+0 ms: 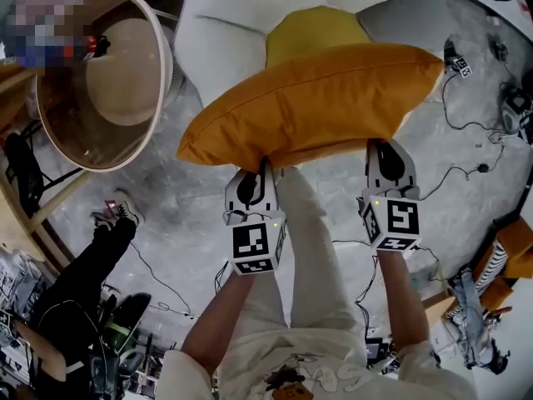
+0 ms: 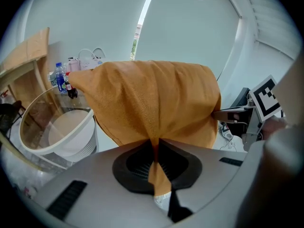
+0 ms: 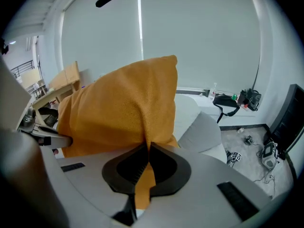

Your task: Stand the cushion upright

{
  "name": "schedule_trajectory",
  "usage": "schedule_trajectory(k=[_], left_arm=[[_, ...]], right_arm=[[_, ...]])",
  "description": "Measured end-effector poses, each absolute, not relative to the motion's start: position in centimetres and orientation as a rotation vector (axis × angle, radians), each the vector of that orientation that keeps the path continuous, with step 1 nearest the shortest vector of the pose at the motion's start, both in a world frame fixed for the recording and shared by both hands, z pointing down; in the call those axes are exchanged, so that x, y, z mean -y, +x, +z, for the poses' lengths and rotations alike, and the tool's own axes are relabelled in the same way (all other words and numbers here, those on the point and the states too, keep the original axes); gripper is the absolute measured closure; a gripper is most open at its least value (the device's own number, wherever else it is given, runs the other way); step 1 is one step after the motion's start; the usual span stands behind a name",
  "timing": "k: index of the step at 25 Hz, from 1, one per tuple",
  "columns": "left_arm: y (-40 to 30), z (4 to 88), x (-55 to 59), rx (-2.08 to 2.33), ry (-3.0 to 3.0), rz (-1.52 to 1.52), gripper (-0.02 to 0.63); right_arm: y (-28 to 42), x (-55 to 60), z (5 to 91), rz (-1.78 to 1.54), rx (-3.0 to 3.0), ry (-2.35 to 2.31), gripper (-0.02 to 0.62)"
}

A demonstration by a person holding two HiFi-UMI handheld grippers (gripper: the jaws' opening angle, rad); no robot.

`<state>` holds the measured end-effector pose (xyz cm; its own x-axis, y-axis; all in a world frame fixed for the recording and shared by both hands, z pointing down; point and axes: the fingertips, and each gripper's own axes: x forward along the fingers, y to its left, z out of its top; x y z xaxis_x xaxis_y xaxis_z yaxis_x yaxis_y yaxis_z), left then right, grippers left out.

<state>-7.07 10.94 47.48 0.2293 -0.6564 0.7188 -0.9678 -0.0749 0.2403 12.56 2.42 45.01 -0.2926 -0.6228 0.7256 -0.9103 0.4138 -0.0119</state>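
The mustard-orange fabric cushion (image 1: 316, 98) is held in the air over the white upholstered armchair (image 1: 221, 36), lying roughly flat and carried by its near edge. The left gripper (image 1: 266, 165) and the right gripper (image 1: 380, 147) each have their jaws clamped on a pinch of that edge's fabric. The lift looks done, but setting the cushion upright on the seat is still to do. No brand or writing is legible. The gripper cubes bear only square black-and-white markers.
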Motion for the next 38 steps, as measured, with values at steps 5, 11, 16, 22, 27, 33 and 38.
schedule_trajectory(k=[5,11,16,22,27,33,38], left_arm=[[-6.8,47.5,-9.6,1.530,1.770,0.555,0.583],[-5.9,46.9,-8.8,1.512,1.800,0.562,0.584],[-5.6,47.5,-8.2,1.468,1.820,0.579,0.588],[-6.3,47.3,-6.5,1.433,1.816,0.570,0.589],[-7.7,46.8,-5.1,1.414,1.836,0.577,0.590],[-9.3,46.2,-2.8,1.397,1.865,0.575,0.591],[-11.0,45.8,-0.8,1.417,1.854,0.554,0.591]], right_arm=[[12.1,1.0,44.4,0.560,2.079,1.272,0.565],[11.6,3.5,43.6,0.562,2.095,1.298,0.565],[10.4,5.6,43.4,0.580,2.100,1.336,0.565],[9.5,7.6,42.8,0.572,2.088,1.365,0.565],[8.3,9.0,42.8,0.591,2.095,1.385,0.565],[6.4,11.7,42.7,0.611,2.118,1.404,0.565],[4.5,14.1,42.3,0.616,2.131,1.419,0.565]])
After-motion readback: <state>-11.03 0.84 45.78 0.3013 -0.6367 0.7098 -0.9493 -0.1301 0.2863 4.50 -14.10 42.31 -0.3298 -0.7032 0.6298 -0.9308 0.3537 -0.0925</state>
